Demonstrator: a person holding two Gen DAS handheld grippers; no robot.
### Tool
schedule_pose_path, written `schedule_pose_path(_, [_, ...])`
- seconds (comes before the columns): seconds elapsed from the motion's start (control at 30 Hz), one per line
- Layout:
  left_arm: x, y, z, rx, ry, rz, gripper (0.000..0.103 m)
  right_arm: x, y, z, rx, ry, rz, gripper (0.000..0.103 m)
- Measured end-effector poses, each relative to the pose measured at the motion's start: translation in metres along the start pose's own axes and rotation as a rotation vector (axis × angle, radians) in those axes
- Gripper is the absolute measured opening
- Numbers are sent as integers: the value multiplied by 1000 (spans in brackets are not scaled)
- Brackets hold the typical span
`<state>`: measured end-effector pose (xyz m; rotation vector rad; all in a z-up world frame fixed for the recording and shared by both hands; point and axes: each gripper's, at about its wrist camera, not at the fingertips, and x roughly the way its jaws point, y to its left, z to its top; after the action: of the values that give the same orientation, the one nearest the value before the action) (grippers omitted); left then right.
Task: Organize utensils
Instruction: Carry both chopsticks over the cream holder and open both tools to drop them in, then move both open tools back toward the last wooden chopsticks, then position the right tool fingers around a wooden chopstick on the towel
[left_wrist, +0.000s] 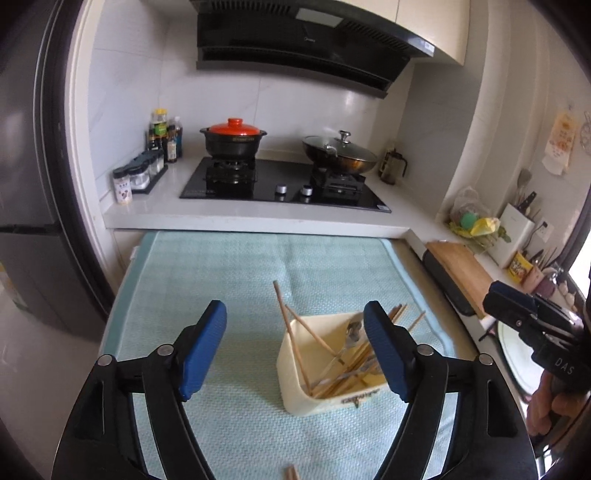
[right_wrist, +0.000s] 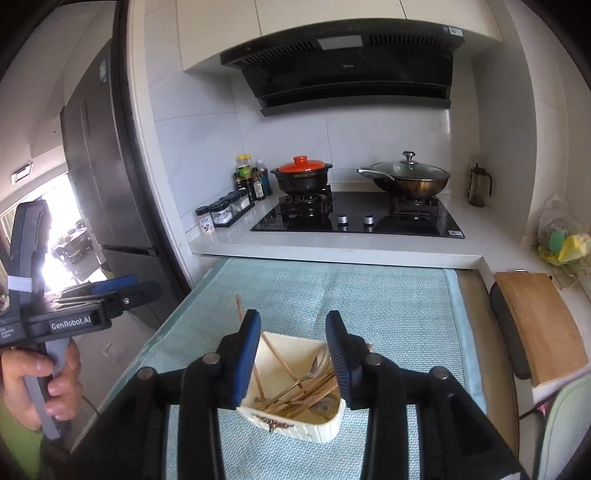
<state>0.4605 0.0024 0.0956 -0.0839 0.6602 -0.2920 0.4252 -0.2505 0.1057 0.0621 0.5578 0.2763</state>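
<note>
We see the cream bin (left_wrist: 295, 384) of chopsticks (left_wrist: 295, 343) and spoon (right_wrist: 314, 369) on the mat (left_wrist: 229, 280); left gripper (left_wrist: 295, 350) and right gripper (right_wrist: 291, 354) hover above, jaws released and grasping nothing.

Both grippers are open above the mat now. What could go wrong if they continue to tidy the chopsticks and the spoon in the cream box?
1. The chopsticks lie crossed and tangled with the spoon in the cream box; pulling one may drag others out.
2. Several chopsticks lean over the box's rim; the right gripper, directly above, could knock them onto the mat.
3. The box looks light, so it may tip or slide.
4. A loose chopstick pair near the mat's front edge, below the left gripper, could be overlooked.
</note>
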Motion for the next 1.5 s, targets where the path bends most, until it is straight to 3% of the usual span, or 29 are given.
schedule_pose_path(0.07, [-26, 4, -20, 20, -10, 13, 91, -25, 8, -16, -13, -1, 22, 44])
schedule_pose_path(0.23, [-68, 23, -111, 18, 52, 23, 94, -57, 25, -89, -49, 77, 46, 44])
schedule_pose_path(0.47, [-72, 44, -271, -71, 265, 119, 94, -46, 48, -230, -6, 272, 71, 44])
schedule_pose_path(0.63, [-70, 56, -336, -209, 363, 103, 94, -21, 61, -288, 94, 397, 131, 40])
schedule_pose_path(0.83, [-74, 60, -355, -213, 365, 150, 94, 13, 101, -287, 45, 460, 207, 29])
schedule_pose_path(1.0, [-80, 60, -359, -225, 352, 135, 94, 45, 132, -289, 11, 539, 244, 25])
schedule_pose_path(1.2, [-78, 53, -362, -211, 354, 141, 94, 69, 155, -300, -49, 614, 184, 24])
schedule_pose_path(1.3, [-79, 54, -362, -217, 353, 146, 94, 67, 160, -303, -96, 621, 141, 12])
schedule_pose_path(1.5, [-77, 54, -362, -217, 355, 151, 94, 46, 140, -308, -78, 625, 79, 8])
